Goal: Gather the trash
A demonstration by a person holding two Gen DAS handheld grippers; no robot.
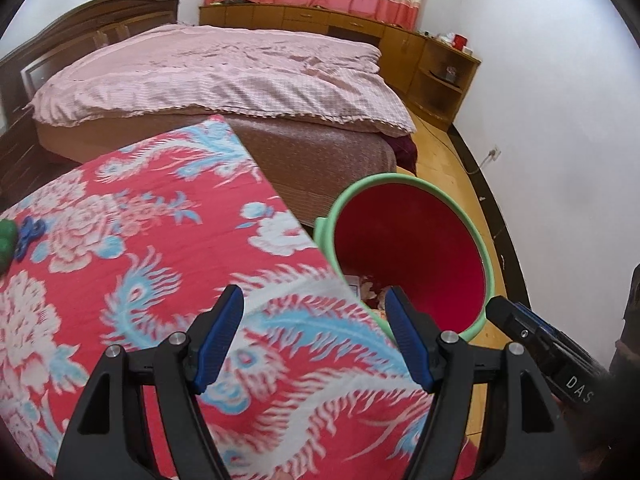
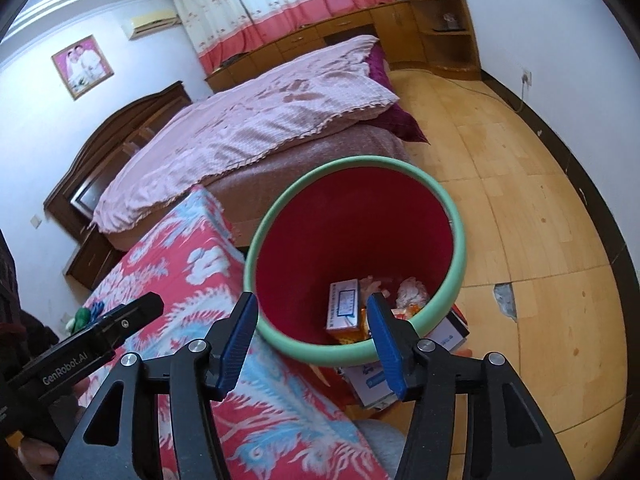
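Two claws: both in view, both empty, jaws apart.
Left claw [image 1: 316, 336]: tilted downward over the near right edge of the table; blue pads well apart, nothing between them; left pad over the cloth, right pad over the bin's near rim.
Right claw [image 2: 314, 340]: tilted downward at the bin's near rim; jaws parted about midway, nothing gripped; right pad over the bin's inside, left pad over the table edge.
Claw spacing: side by side, close; each shows at the edge of the other's wrist view.
Table [image 1: 120, 240]: covered by a red cloth with white and blue flower and feather print; left of the bin, its edge just beside the rim.
Toys on table: a green thing [image 1: 6, 240] and a blue thing [image 1: 28, 236] at the far left edge, touching each other; kind cannot be told.
Bin [image 2: 456, 256]: red inside, green rim, on the wooden floor [image 2: 540, 220] against the table's right side.
Trash [image 2: 344, 308]: at the bin's bottom; a white and blue box, orange packets, crumpled white paper.
Box on floor [image 2: 372, 384]: white and blue, partly under the bin's near side.
Bed [image 1: 240, 80]: pink quilt, behind table and bin.
Cabinets [image 1: 400, 40]: low wooden run along the far wall, under the curtain.
Obstruction: the bin's near rim hides part of the trash.
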